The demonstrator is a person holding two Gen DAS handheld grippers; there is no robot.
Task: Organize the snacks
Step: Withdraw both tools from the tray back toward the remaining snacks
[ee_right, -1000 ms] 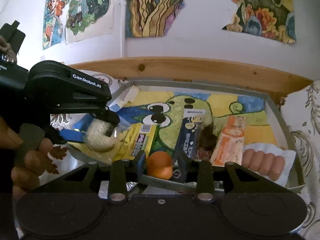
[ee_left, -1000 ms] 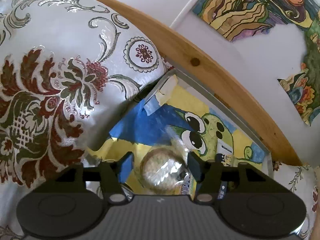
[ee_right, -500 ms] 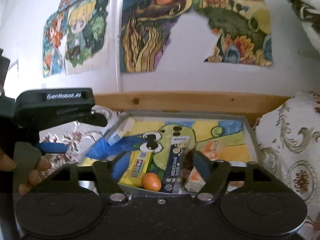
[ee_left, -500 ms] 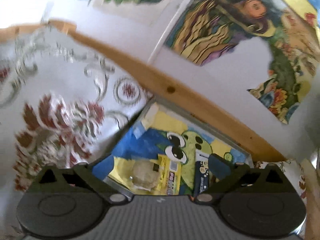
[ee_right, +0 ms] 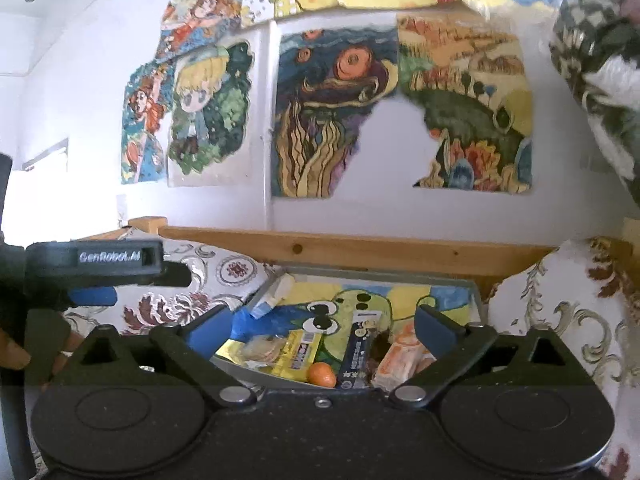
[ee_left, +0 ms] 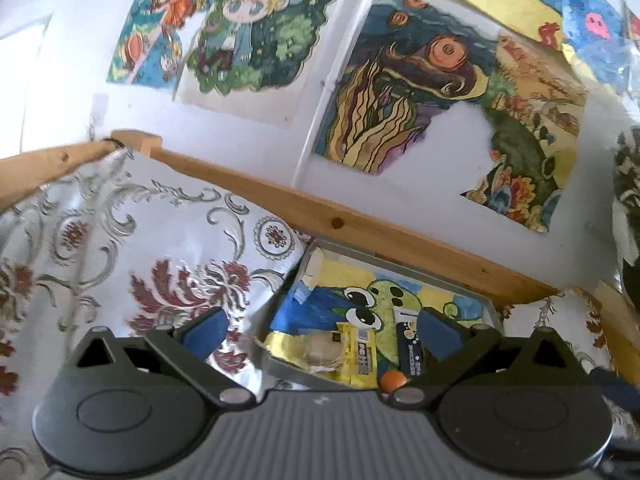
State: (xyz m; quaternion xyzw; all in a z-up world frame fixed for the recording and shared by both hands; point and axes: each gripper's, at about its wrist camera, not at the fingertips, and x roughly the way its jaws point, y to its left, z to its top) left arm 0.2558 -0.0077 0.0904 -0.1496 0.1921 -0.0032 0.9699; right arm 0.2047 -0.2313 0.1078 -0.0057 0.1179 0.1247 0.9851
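Note:
A grey tray (ee_left: pixel 400 261) lined with a frog drawing holds the snacks. In the left wrist view a round pale wrapped snack (ee_left: pixel 320 350) lies at its near left on a yellow packet (ee_left: pixel 360 358), beside a dark blue bar (ee_left: pixel 408 350) and an orange ball (ee_left: pixel 393 379). My left gripper (ee_left: pixel 322 328) hangs open above and short of them, holding nothing. The right wrist view shows the same tray (ee_right: pixel 380 274), wrapped snack (ee_right: pixel 262 348), orange ball (ee_right: pixel 322 374), blue bar (ee_right: pixel 358 350) and an orange-white packet (ee_right: pixel 400 356). My right gripper (ee_right: pixel 322 326) is open and empty.
Flowered cushions flank the tray on the left (ee_left: pixel 140 264) and right (ee_right: pixel 560 312). A wooden rail (ee_left: pixel 360 224) runs behind it under a wall of drawings (ee_right: pixel 332 120). A hand (ee_right: pixel 12 356) holds the left gripper's black body (ee_right: pixel 104 258) at the left edge.
Both grippers opened and drew back and up from the tray. The left let go of the round wrapped snack and the right let go of the orange ball; both now lie in the tray.

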